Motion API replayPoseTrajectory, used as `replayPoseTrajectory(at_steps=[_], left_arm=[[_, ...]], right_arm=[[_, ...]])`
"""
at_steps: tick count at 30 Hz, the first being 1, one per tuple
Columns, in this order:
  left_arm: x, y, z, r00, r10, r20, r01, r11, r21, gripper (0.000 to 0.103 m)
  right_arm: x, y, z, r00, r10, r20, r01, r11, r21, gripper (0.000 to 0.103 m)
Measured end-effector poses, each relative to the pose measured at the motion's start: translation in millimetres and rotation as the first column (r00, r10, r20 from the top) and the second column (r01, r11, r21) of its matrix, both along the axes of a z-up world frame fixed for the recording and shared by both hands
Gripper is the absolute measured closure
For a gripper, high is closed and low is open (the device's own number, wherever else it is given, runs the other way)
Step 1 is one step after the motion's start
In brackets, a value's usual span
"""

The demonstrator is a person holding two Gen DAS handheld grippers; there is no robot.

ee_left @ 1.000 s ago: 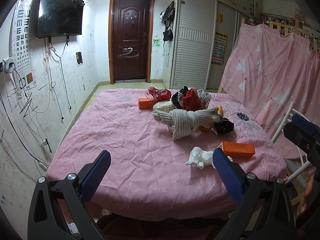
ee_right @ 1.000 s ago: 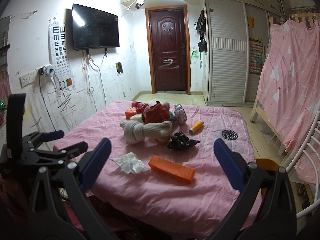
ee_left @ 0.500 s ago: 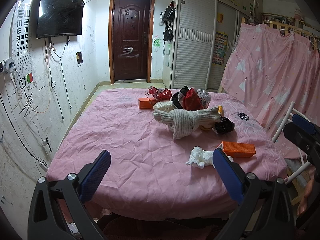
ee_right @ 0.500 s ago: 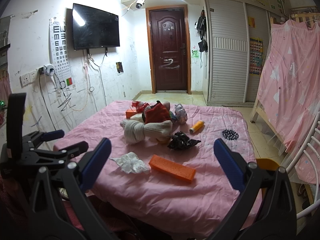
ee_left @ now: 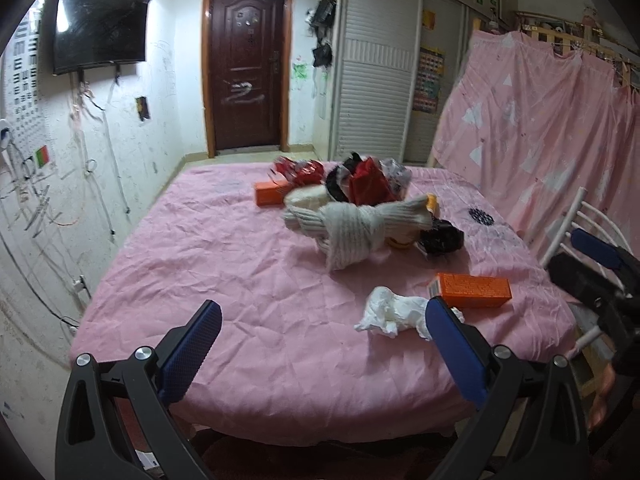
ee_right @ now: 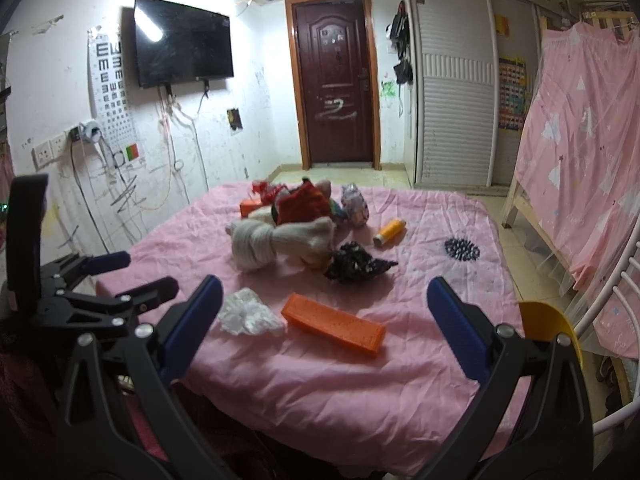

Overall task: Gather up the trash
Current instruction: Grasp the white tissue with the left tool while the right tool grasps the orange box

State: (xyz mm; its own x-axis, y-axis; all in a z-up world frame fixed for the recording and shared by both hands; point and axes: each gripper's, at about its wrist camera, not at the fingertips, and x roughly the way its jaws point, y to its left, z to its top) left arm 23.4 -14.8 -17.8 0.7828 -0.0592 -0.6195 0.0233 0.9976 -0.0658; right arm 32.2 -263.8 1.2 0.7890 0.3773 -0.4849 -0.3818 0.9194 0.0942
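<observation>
A crumpled white tissue [ee_left: 394, 312] [ee_right: 248, 313] lies near the front of the pink bed [ee_left: 224, 264], beside a long orange box [ee_left: 470, 290] [ee_right: 334, 324]. A black crumpled wrapper [ee_right: 356, 266] [ee_left: 440, 238], a yellow bottle [ee_right: 389, 232], a red wrapper [ee_left: 298, 170] and a second orange box [ee_left: 270, 193] lie farther back. My left gripper [ee_left: 320, 346] is open and empty over the bed's near edge. My right gripper [ee_right: 322, 328] is open and empty, above the near edge, with the long orange box between its fingers in view.
A knotted white knit cloth [ee_left: 356, 226] and red and black clothes [ee_left: 364, 184] are piled mid-bed. A black hairbrush head [ee_right: 462, 249] lies at the right. A white metal chair [ee_right: 616, 308] and a pink curtain [ee_right: 588, 168] stand to the right; a wall with cables is at the left.
Both grippers have drifted slightly; the views have shifted a little and the bed looks a bit nearer. Nothing on the bed has moved.
</observation>
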Motion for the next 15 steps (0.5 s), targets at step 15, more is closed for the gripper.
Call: replayPoseTrajectory(at_steps=[15], left_arm=[[46.1, -37.5, -29.3, 0.971, -0.223, -0.081, 0.223, 0.975, -0.017, 0.009]], right_arm=[[36.5, -5.2, -44.4, 0.991, 0.024, -0.131, -0.027, 0.999, -0.018, 0.013]])
